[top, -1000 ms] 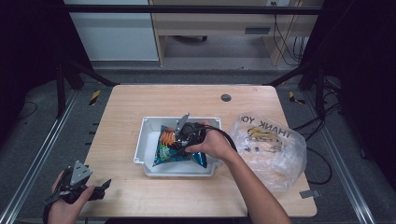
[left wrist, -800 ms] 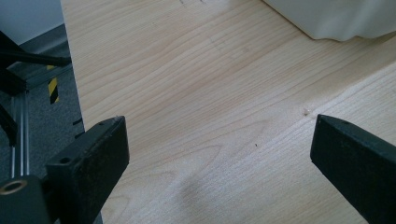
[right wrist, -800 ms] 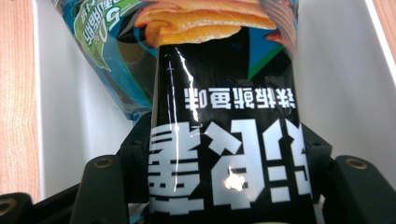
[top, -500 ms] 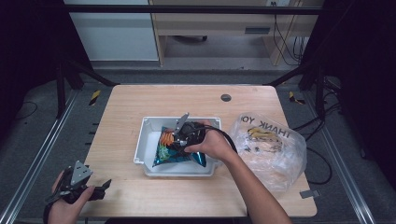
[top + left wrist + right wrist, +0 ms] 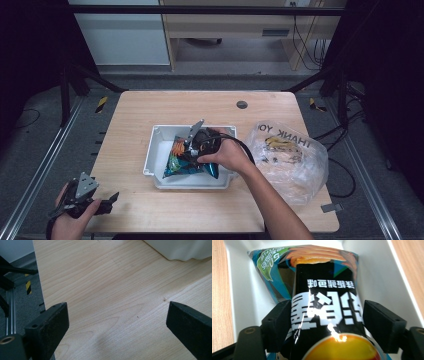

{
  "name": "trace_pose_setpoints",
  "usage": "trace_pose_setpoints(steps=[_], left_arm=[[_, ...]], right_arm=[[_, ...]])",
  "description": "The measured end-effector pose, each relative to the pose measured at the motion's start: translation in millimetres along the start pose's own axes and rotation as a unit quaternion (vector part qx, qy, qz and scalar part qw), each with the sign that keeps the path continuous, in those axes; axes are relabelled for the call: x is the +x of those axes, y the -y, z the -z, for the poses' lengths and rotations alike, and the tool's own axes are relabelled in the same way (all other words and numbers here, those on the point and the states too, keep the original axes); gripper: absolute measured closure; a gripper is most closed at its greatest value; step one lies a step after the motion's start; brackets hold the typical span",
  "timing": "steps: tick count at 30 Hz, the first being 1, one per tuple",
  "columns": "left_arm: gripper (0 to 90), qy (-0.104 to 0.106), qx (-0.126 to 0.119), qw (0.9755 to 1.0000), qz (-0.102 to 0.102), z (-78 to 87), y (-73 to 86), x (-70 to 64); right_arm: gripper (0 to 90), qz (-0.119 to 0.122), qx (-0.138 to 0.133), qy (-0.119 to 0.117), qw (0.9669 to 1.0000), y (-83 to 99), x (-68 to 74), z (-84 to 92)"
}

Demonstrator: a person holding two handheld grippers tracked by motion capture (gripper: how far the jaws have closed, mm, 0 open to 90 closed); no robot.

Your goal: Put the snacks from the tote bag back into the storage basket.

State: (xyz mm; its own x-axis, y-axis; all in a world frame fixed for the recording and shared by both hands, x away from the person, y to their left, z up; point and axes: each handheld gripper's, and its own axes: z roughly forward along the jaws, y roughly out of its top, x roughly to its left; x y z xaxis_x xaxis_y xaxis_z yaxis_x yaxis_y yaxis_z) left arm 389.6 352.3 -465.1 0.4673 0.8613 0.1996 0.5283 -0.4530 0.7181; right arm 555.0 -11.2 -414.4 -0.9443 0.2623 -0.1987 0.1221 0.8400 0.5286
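A white tray stands mid-table and holds a blue snack bag with a black snack bag lying on it. My right gripper reaches down into the tray from the right. In the right gripper view the black bag lies between the jaws of that gripper, which have just been opening; a gap shows at the right jaw, so the gripper is open. The blue bag sticks out beyond it. My left gripper hovers open over bare wood near the table's front left corner, and its own view shows the same gripper holding nothing.
A clear plastic shopping bag with items inside lies right of the tray. A round cable hole sits near the table's far edge. The tray's corner is ahead of the left gripper. Metal frame rails flank the table.
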Motion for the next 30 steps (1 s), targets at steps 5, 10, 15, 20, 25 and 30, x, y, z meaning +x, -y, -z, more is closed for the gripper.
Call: trace_pose_setpoints(steps=[5, 10, 15, 20, 25, 30], left_arm=[[4.0, 0.001, 0.001, 1.0000, -0.001, -0.2, -0.2, -0.3], [4.0, 0.004, -0.001, 1.0000, 0.001, -0.9, -0.6, 1.4], [4.0, 0.005, 0.001, 1.0000, 0.000, -2.9, -1.9, 0.2], [4.0, 0.004, -0.002, 1.0000, 0.002, -2.3, -2.2, -1.5], [4.0, 0.007, -0.008, 0.9999, 0.010, -1.2, -1.5, 0.6], [4.0, 0.010, -0.013, 0.9998, 0.014, 0.6, -1.0, 1.5]], right_arm=[[18.6, -0.021, -0.017, 0.012, 0.9996, 2.5, -1.1, 10.7], [12.5, -0.056, -0.048, 0.018, 0.9971, 4.1, -2.9, 35.3], [11.0, -0.073, -0.068, 0.021, 0.9948, 5.6, -2.1, 49.9], [9.9, -0.082, -0.072, 0.029, 0.9936, 6.0, 2.5, 60.1], [9.1, -0.089, -0.085, 0.037, 0.9917, 5.6, 5.0, 69.7], [9.1, -0.097, -0.090, 0.046, 0.9901, 6.7, 5.8, 75.4]])
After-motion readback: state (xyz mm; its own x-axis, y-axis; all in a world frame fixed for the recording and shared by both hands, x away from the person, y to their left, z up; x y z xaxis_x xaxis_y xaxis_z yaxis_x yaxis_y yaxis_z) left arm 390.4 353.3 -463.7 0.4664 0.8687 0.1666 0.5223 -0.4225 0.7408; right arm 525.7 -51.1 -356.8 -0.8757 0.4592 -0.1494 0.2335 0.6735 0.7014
